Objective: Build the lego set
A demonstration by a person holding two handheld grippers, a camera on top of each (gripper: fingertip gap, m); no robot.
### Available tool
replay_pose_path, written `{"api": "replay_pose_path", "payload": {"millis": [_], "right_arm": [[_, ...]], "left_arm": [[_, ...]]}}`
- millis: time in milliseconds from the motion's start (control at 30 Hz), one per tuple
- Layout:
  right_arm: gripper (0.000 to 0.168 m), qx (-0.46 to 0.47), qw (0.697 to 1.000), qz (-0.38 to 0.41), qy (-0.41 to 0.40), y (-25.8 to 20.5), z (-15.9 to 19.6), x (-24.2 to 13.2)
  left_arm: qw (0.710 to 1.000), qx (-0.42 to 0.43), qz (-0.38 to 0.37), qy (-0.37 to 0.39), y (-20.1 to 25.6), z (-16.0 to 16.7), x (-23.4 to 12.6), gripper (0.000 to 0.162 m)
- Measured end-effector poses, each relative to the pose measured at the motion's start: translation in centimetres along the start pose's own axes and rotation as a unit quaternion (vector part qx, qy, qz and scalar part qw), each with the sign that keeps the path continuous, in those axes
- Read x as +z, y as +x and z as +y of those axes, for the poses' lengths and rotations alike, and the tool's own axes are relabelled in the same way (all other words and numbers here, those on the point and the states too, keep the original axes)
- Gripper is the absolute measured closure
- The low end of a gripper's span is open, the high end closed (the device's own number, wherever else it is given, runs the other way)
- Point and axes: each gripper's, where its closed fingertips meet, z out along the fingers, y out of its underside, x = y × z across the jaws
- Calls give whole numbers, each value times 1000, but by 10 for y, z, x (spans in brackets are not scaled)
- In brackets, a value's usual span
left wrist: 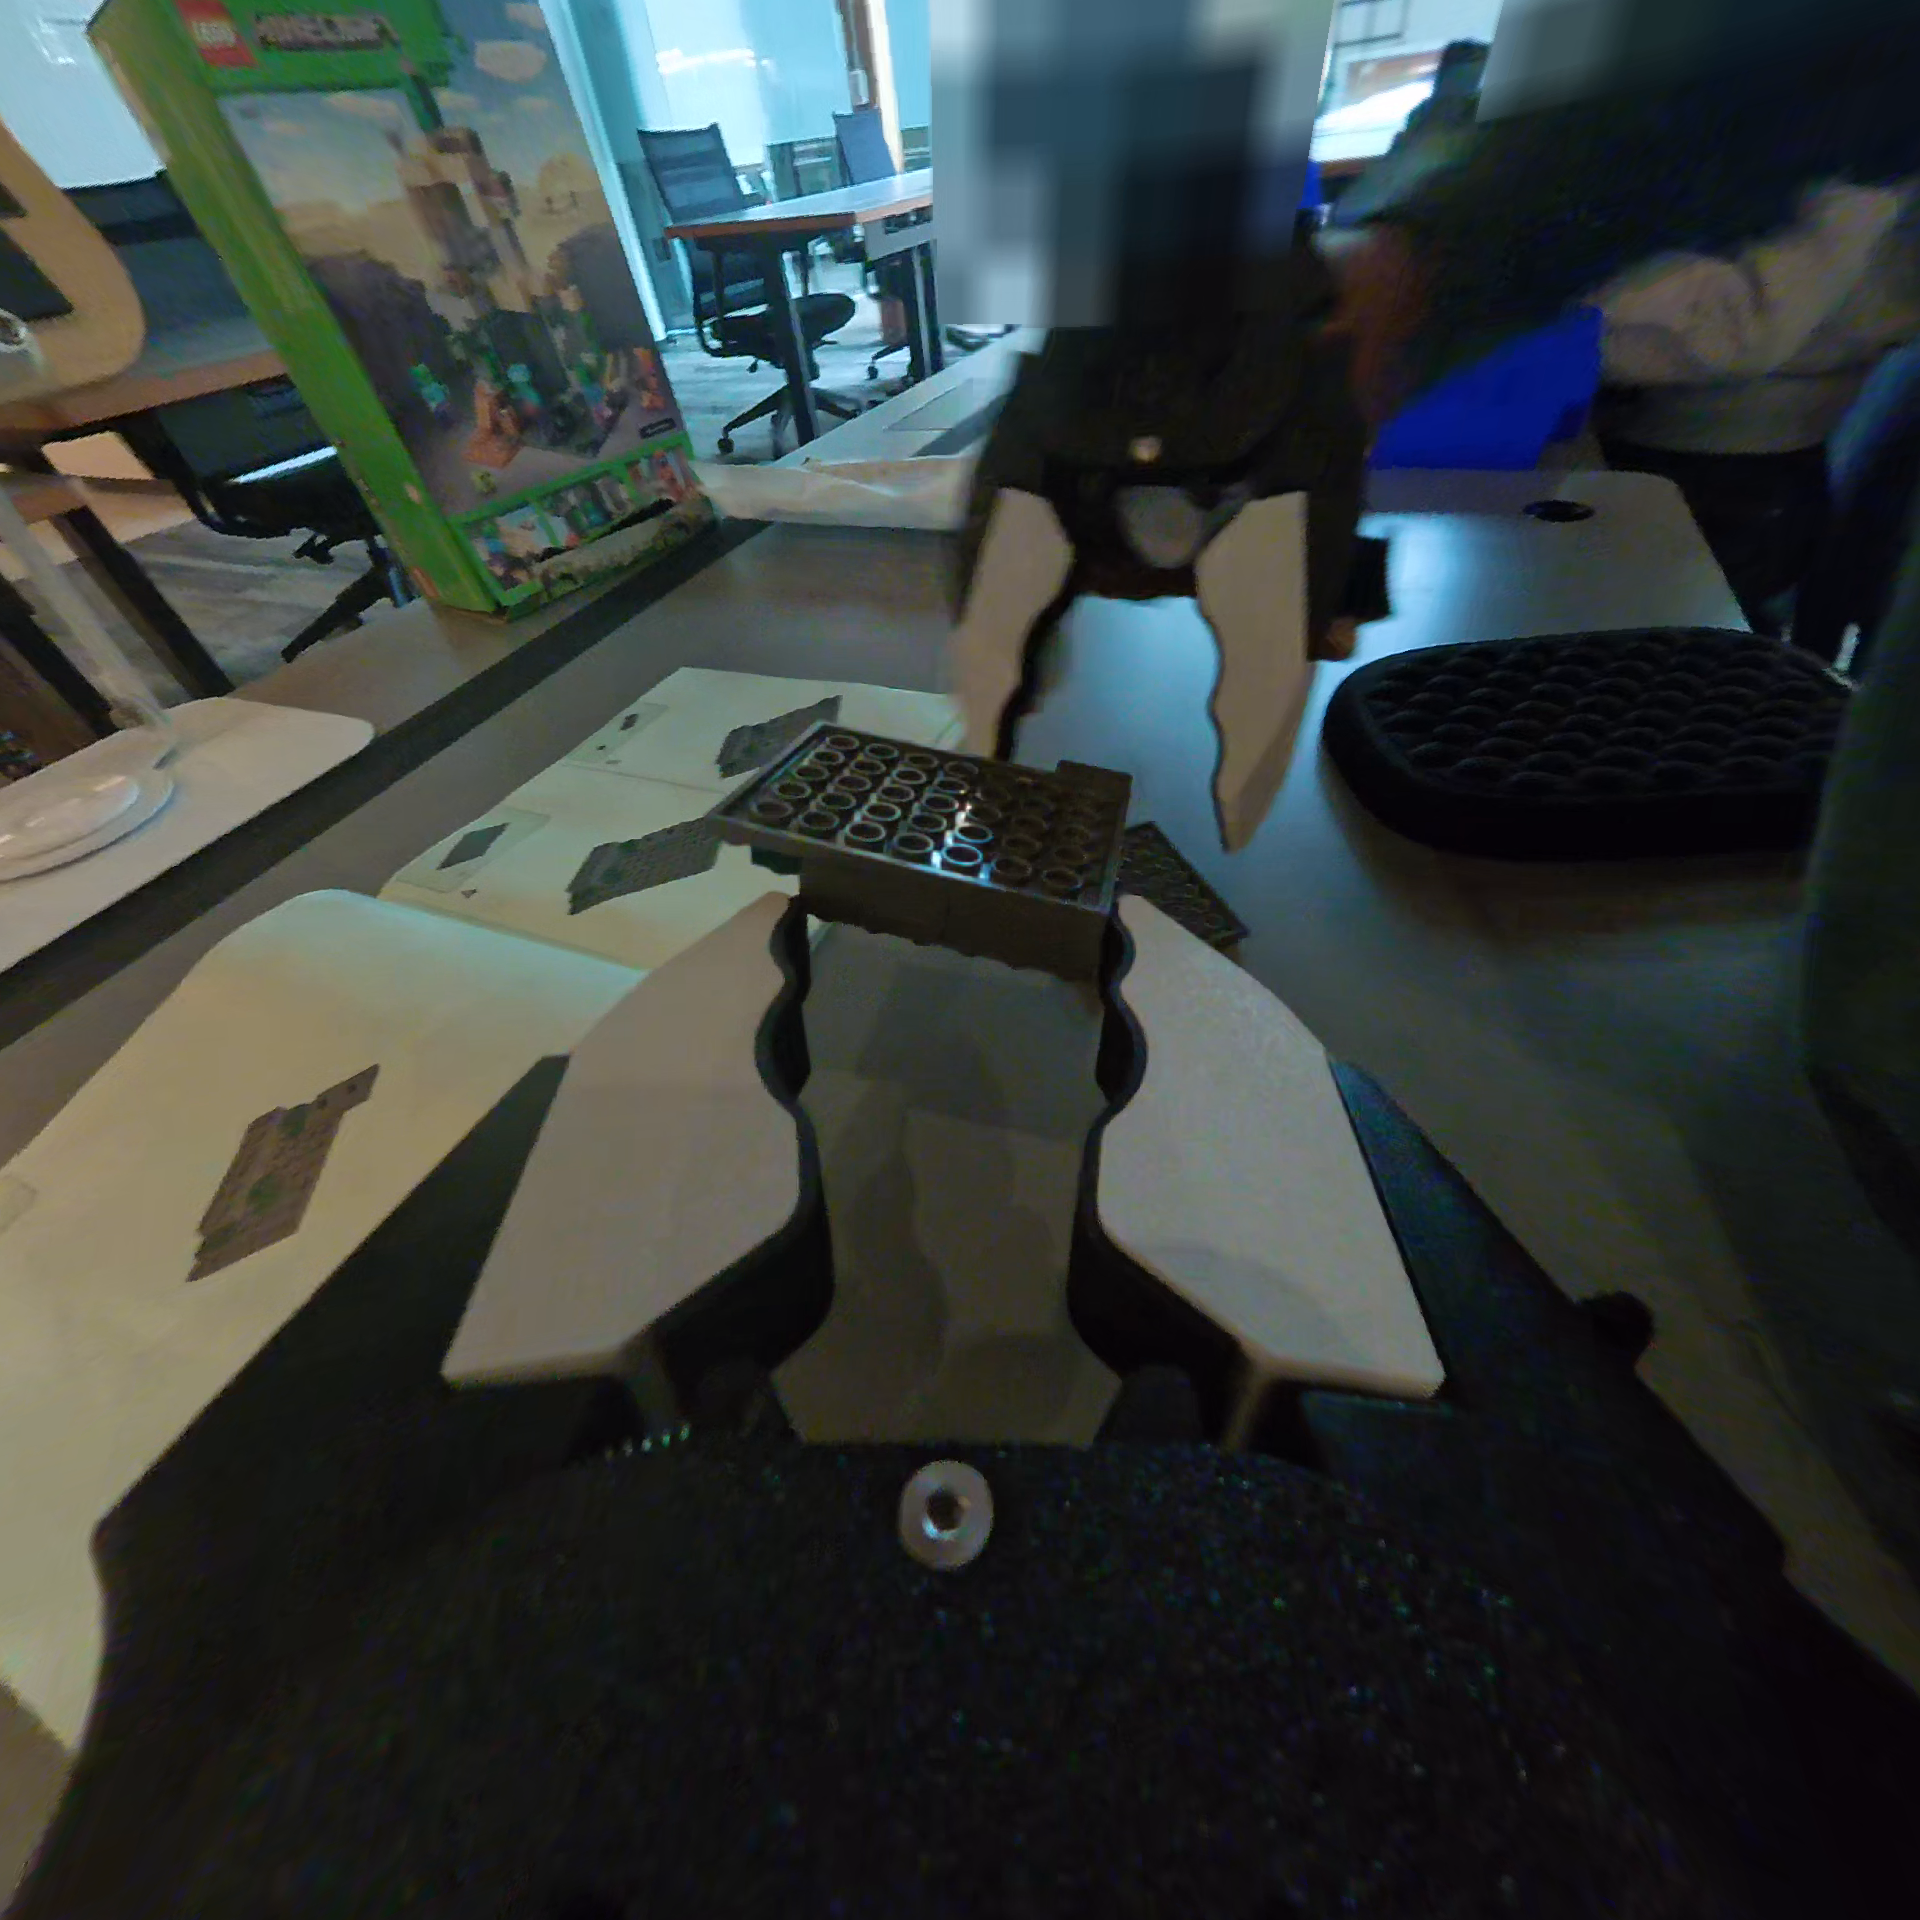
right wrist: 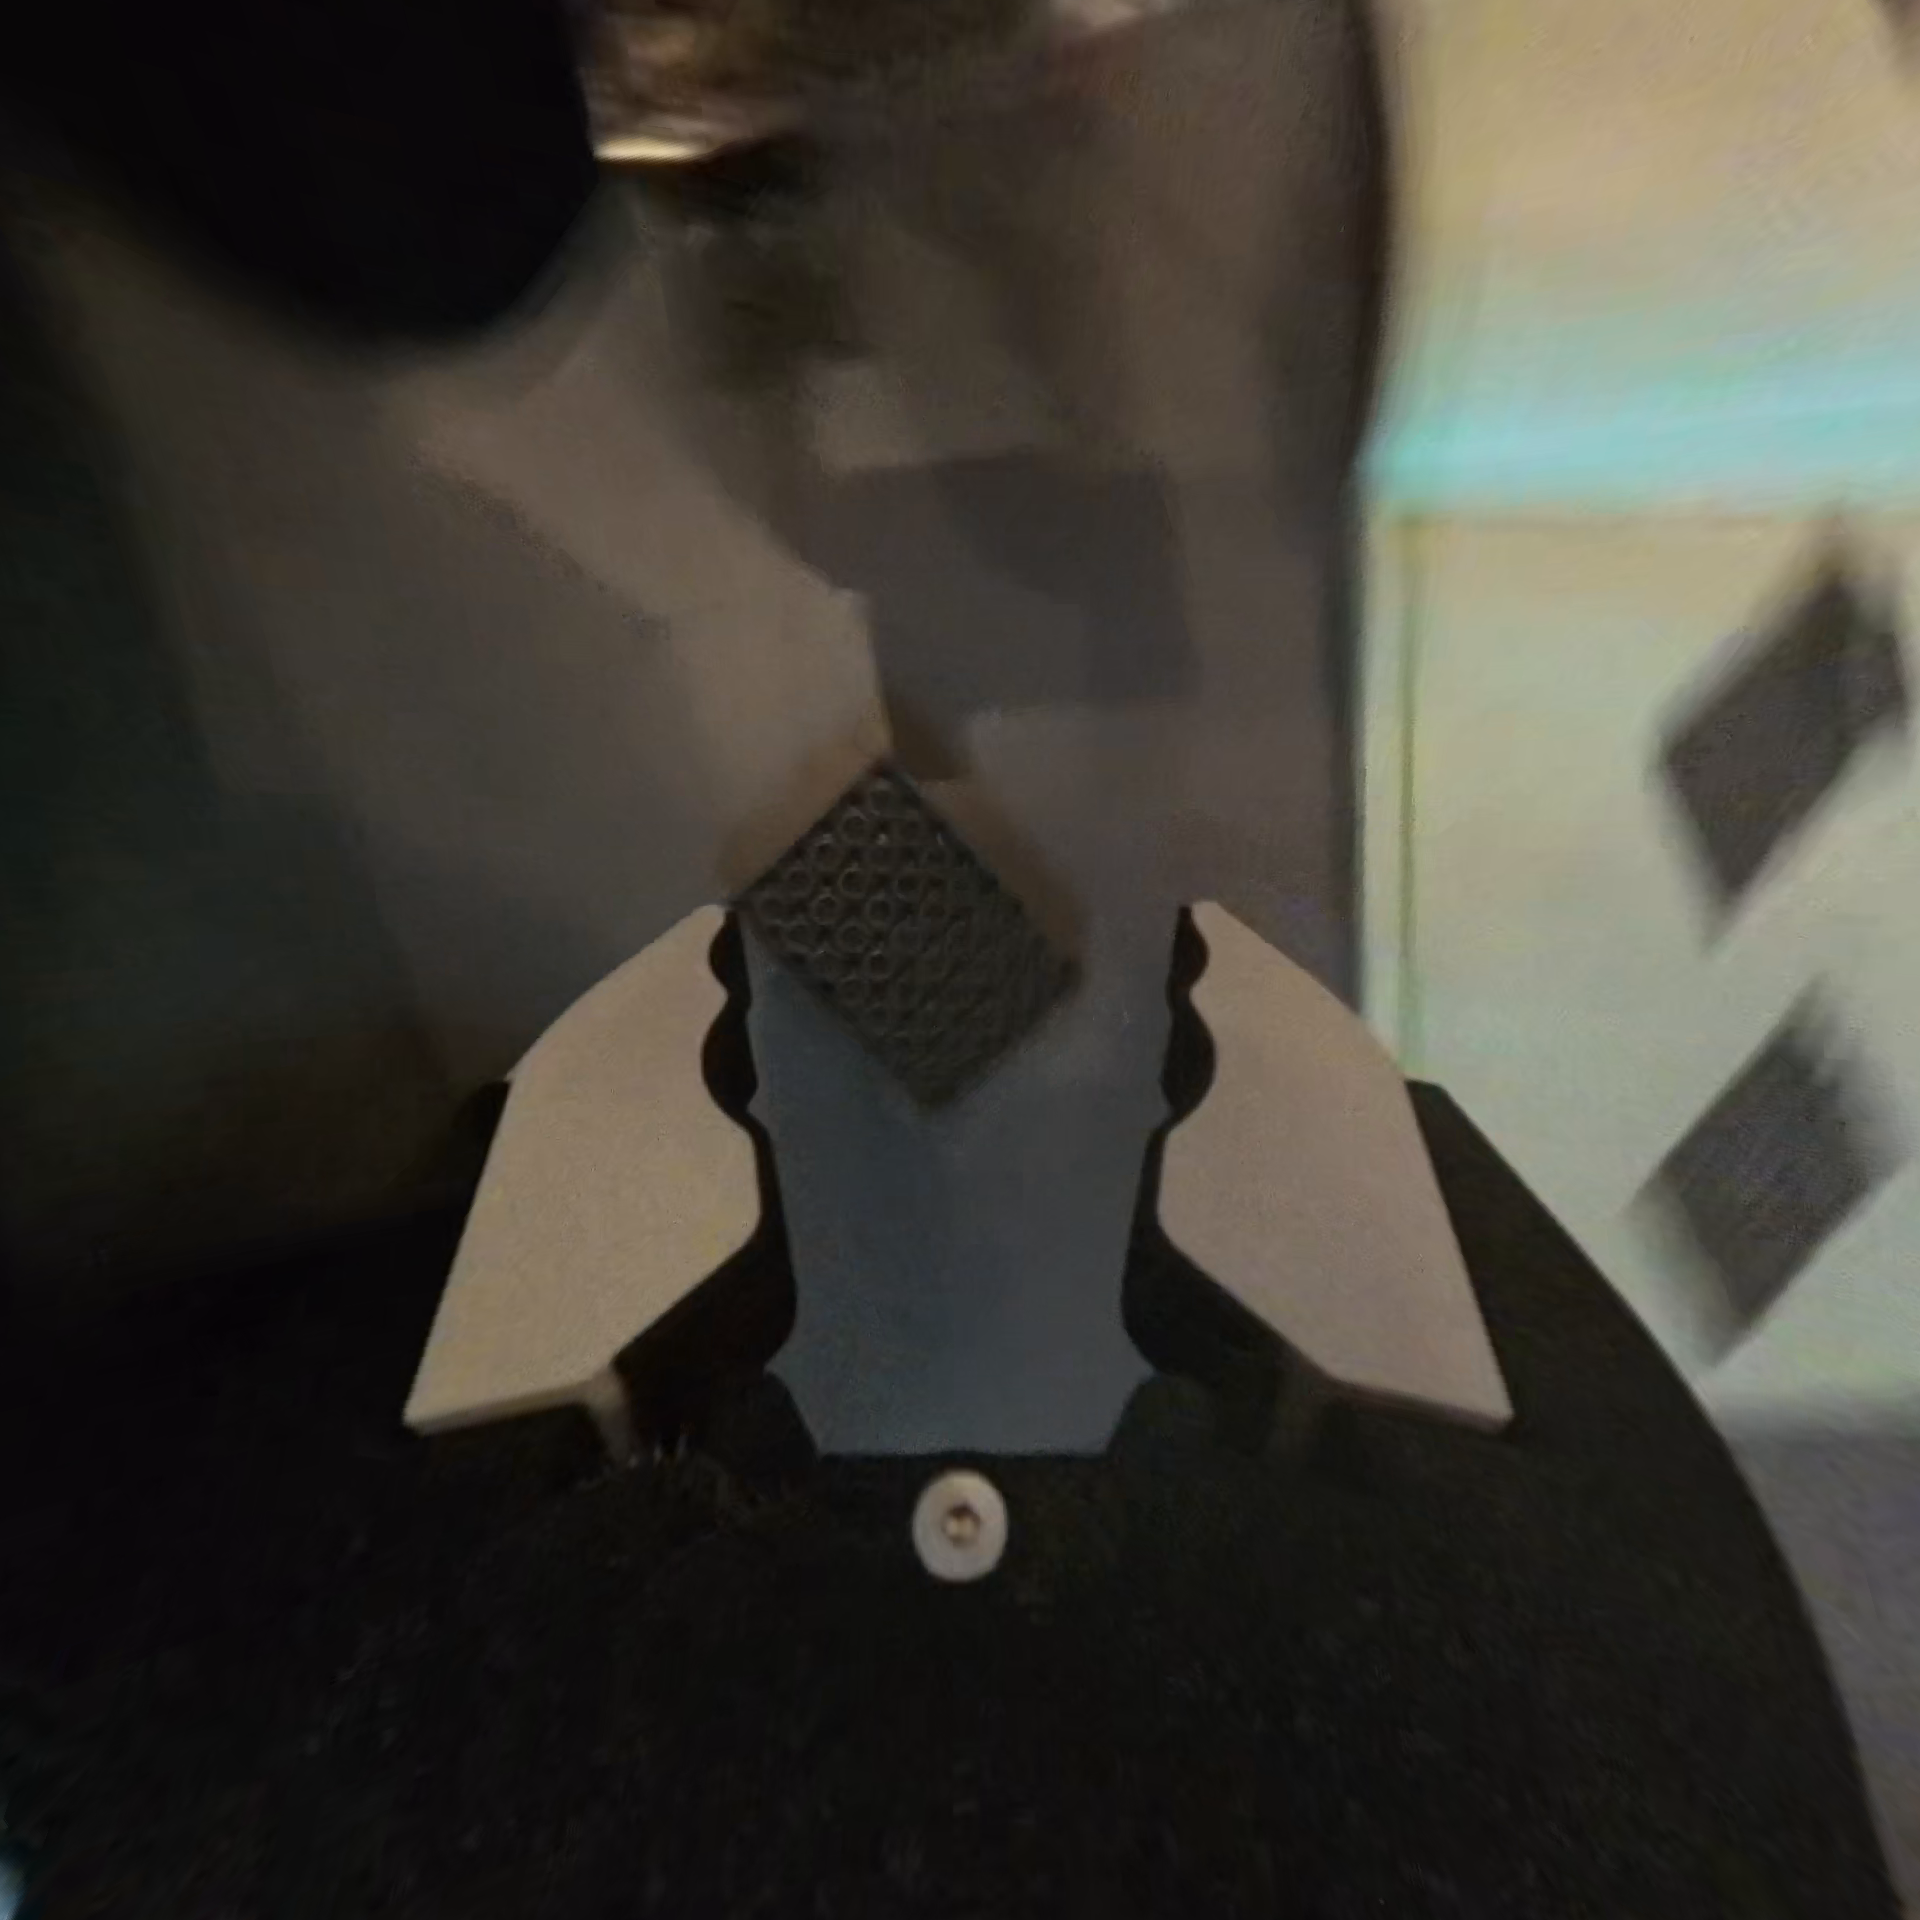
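I held the dark grey studded plate [left wrist: 925,831] between the tips of my left gripper [left wrist: 951,935], clenched on its near edge, lifted above the table [left wrist: 1455,987] and tilted a little; a thicker block sat under its near side. A second, flatter dark plate [left wrist: 1179,883] lay on the table just beyond and to the right, partly hidden behind the held one; from my right wrist view that flat plate [right wrist: 904,935] lay at an angle just ahead of my right gripper [right wrist: 956,925], whose fingers stood apart with nothing between them. In the left wrist view that right gripper [left wrist: 1122,748] hung above the far side of the held plate, tips down.

To the left the instruction booklet [left wrist: 582,790] lay open, the held plate overlapping its right edge; I counted four printed pictures of grey builds on its pages. A black dimpled cushion [left wrist: 1590,738] lay to the right, well apart; the green set box [left wrist: 436,301] stood upright at the far left edge of the table; crumpled white paper [left wrist: 842,488] lay beside it.

The table was grey and smooth; behind it stood an office with another desk [left wrist: 810,213] and two black chairs [left wrist: 748,270]; the right wrist view was blurred.
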Motion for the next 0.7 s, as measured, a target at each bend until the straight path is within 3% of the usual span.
{"api": "replay_pose_path", "payload": {"millis": [100,233,467,700], "right_arm": [[84,159,985,59,38,-2,15,0],[81,265,952,123,93,-9,14,3],[82,293,933,193,85,-9,10,19],[102,215,958,172,77,-5,9,25]], "left_arm": [[1000,-2,-6,-1,-3,-1,0,109],[1000,2,2,-9,-1,2,2,108],[1000,-2,14,-1,6,2,1,109],[999,-11,31,8,9,1,-1,109]]}}
